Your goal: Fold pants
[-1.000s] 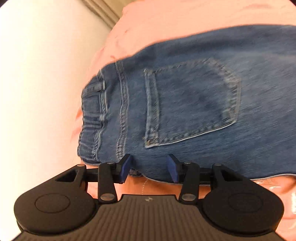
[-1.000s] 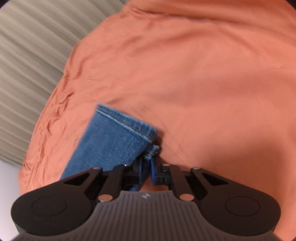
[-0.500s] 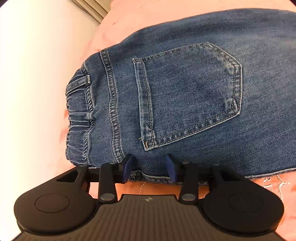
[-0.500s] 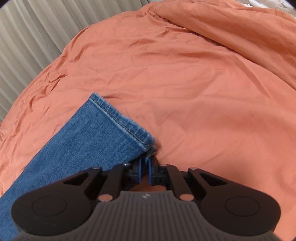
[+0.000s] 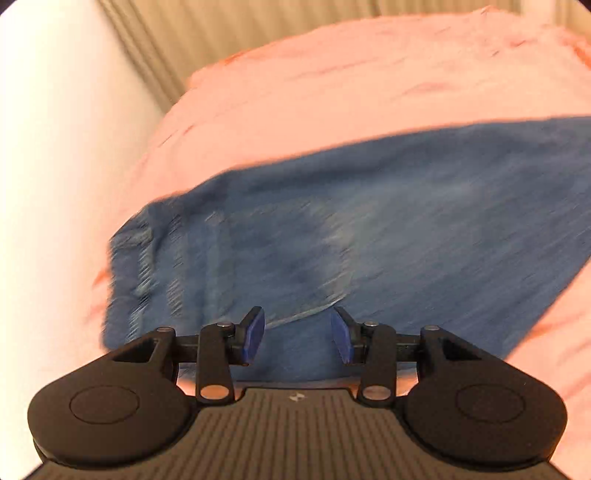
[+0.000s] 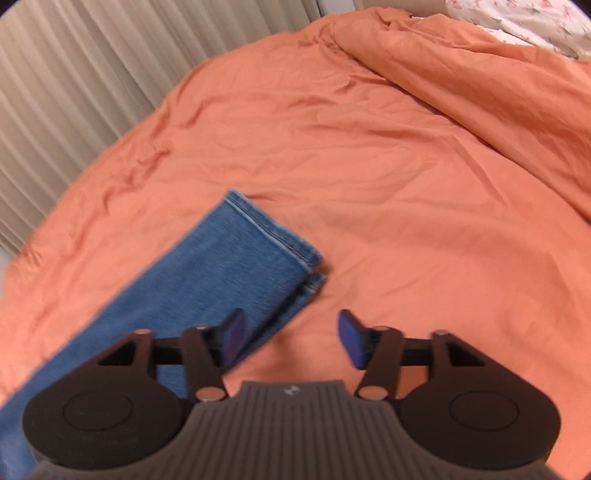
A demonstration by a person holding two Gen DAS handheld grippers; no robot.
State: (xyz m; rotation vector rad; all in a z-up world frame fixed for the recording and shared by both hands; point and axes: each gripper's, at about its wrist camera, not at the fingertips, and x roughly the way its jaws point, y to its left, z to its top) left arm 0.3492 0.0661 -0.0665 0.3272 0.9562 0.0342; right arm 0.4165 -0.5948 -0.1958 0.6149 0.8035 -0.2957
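Landmark: jeans, blue denim, lying flat on an orange bedspread.
Left gripper pose: tilted downward over the waist end of the jeans; view heavily motion-blurred.
Left gripper opening: jaws stand partly apart, blue pads on either side of a clear gap; denim shows behind the gap, nothing pinched between the pads.
Right gripper pose: tilted downward near the leg end of the jeans, just short of the hem.
Right gripper opening: jaws opening, wide apart; only bedspread shows in the gap. The left pad overlaps the edge of the leg in the view; whether it touches the cloth cannot be told.
Jeans, waist end: elastic waistband and a back pocket face up, both blurred.
Jeans, leg end: two legs stacked one on the other, hem stitched, the lower leg's corner showing just past the upper one.
Bedspread: wrinkled, bunched into a ridge well beyond the hem.
Beyond the bedspread: pleated beige curtain; patterned white fabric past the ridge.
Beside the waist end: a plain white surface.
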